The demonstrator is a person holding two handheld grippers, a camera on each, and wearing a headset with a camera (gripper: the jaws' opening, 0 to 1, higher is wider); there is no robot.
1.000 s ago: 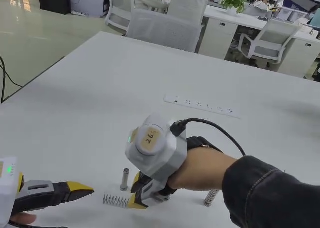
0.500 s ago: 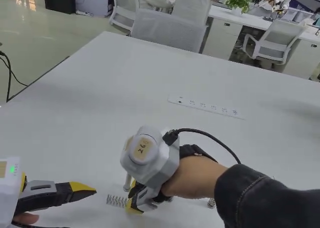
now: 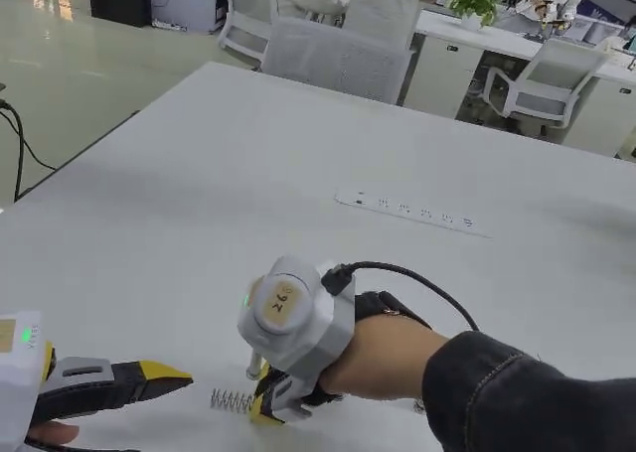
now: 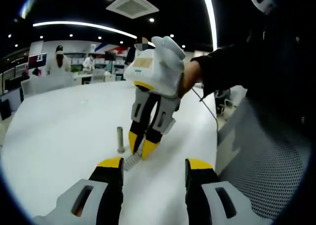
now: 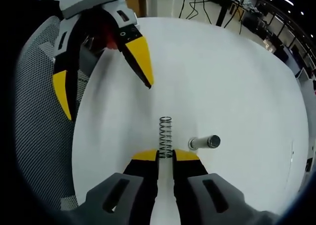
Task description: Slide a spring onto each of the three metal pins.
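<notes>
White tabletop (image 3: 179, 184), one item, bearing all that follows.

Differences we recorded against the frame of a second earlier:
- The right tongs (image 5: 166, 156) had closed in on the metal pin (image 5: 205, 143). In the head view the gripper's white body now covered most of a pin that had stood clear to its left.
- The second spring (image 3: 418, 405), formerly plain beside the wrist, had all but vanished behind the dark sleeve (image 3: 517, 392).
- The left tongs (image 4: 154, 164) had kept their place at the lower left.
- The spring (image 5: 165, 131) had stayed lying flat on the tabletop.

Count, as we took it:
- Tongs, two.
  - Right: clenched on the near end of the spring, which stretched away from them along the tabletop. The pin stood upright just beside the gripped end.
  - Left: released, jaws spread wide, pointed at the right tongs, near them but apart.
- Springs, two that we could see: one in the right tongs, one a mere sliver by the sleeve.
- Metal pins, one that we could count, bare.
- Black cable (image 3: 393, 266), one, running from the right gripper over the hand (image 3: 383, 358).
- Power strip (image 3: 412, 214), one, well apart toward the far side of the tabletop.
</notes>
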